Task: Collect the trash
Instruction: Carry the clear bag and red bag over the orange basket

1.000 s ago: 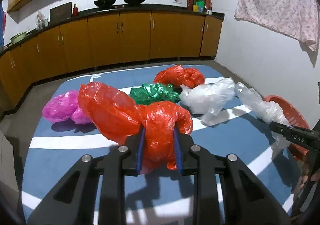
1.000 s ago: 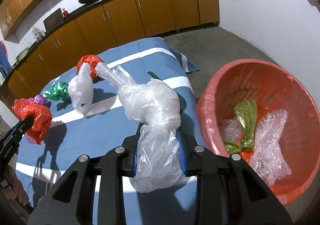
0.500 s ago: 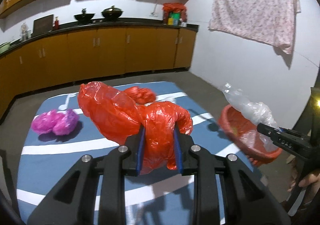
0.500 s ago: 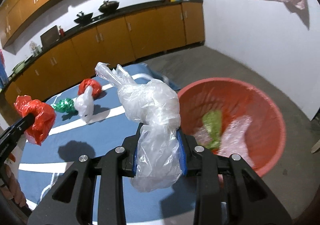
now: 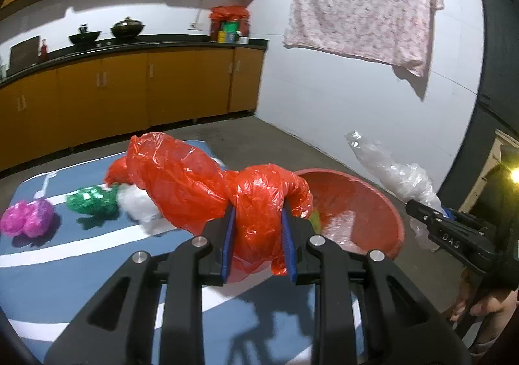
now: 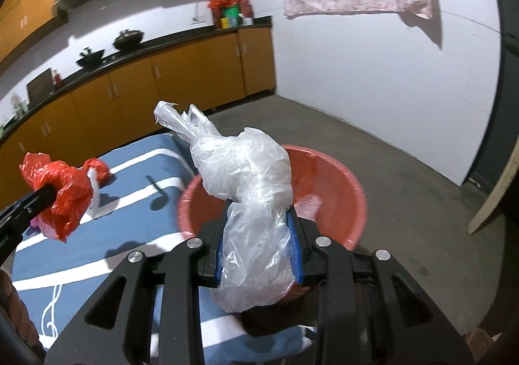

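- Step in hand: carrying trash to the red basin (image 5: 373, 199). The left gripper (image 5: 258, 237) pinches a red bag (image 5: 201, 183); the right gripper (image 6: 259, 246) pinches a clear bag (image 6: 246, 170).
- The basin sits on the concrete floor (image 6: 405, 170), touching the blue mat (image 5: 65, 271) at its 3 o'clock edge.
- Next move, I judge: bring each bag over the basin mouth, then spread the jaws so it drops inside the rim.
- Room: open floor from 12 to 3 o'clock of the basin; the white wall (image 6: 373, 73) stands well apart.
- A pink bag (image 5: 27, 217), a green bag (image 5: 92, 201) and a white bag (image 5: 142, 209) lie on the mat at 9 o'clock.
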`<state>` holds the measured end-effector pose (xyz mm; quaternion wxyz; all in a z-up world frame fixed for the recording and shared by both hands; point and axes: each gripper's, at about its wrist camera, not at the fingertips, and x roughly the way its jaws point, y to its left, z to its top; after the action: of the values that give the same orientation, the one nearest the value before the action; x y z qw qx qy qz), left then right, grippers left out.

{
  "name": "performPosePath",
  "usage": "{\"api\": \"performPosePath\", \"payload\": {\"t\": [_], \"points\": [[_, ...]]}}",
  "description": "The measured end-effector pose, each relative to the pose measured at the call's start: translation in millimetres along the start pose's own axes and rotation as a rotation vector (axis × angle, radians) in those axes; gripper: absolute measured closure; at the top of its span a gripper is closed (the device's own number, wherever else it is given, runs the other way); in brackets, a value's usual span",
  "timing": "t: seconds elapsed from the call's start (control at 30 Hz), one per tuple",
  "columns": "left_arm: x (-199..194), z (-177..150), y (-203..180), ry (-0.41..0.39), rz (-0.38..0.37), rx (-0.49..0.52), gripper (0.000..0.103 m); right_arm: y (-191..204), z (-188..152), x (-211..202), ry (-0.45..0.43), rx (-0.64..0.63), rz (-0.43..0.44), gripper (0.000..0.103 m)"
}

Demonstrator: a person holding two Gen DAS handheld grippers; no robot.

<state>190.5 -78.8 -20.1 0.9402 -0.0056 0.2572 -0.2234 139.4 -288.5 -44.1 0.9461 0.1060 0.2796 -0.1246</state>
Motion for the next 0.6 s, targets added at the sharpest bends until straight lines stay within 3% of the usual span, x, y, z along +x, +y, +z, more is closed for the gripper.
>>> {"api": "performPosePath", "payload": {"t": [0.6], "points": [[67, 5, -74, 0.047, -0.136, 0.087, 0.077, -44, 5, 18, -0.007, 0.136, -0.047, 0.072]]}}
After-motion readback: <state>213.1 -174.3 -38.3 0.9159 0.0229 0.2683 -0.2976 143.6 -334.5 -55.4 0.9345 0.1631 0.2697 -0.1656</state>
